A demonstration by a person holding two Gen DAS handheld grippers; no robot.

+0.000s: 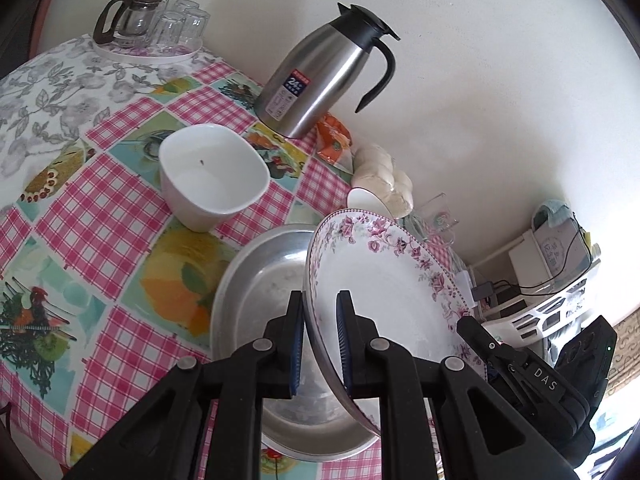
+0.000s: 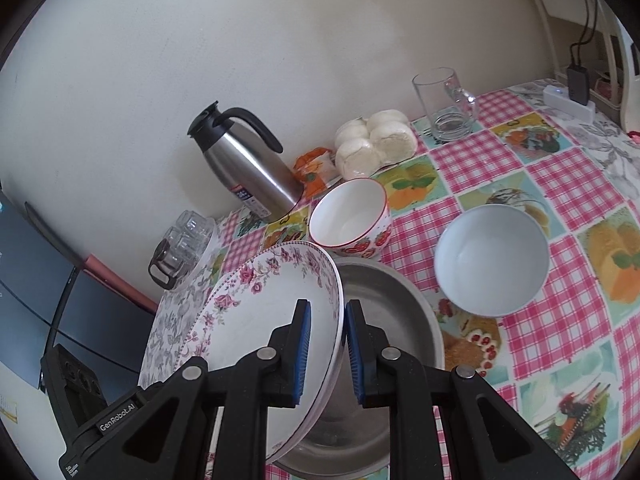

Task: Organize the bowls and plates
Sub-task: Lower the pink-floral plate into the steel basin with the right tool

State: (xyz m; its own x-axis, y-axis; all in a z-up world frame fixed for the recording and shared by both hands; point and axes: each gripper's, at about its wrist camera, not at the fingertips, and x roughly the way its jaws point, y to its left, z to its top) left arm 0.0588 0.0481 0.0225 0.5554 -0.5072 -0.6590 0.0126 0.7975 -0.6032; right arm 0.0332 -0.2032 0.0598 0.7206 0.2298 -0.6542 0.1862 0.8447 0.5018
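Observation:
A white plate with pink flowers (image 1: pixel 384 280) (image 2: pixel 264 320) is held on edge above a steel oval dish (image 1: pixel 260 280) (image 2: pixel 384 312). My left gripper (image 1: pixel 320 340) is shut on its rim, one finger on each face. My right gripper (image 2: pixel 325 352) is shut on the opposite rim and shows at the right in the left wrist view (image 1: pixel 520 360). A white bowl (image 1: pixel 212 180) (image 2: pixel 490 260) stands on the checked tablecloth. A strawberry-patterned bowl (image 2: pixel 350 220) stands behind the dish and peeks out behind the plate in the left wrist view (image 1: pixel 366 200).
A steel thermos jug (image 1: pixel 320 80) (image 2: pixel 244 168) stands by the wall. Beside it are an orange packet (image 2: pixel 314 170) and bagged buns (image 2: pixel 372 144). A glass mug (image 2: pixel 444 104) and a tray with a glass teapot and cups (image 1: pixel 148 28) stand at the table ends.

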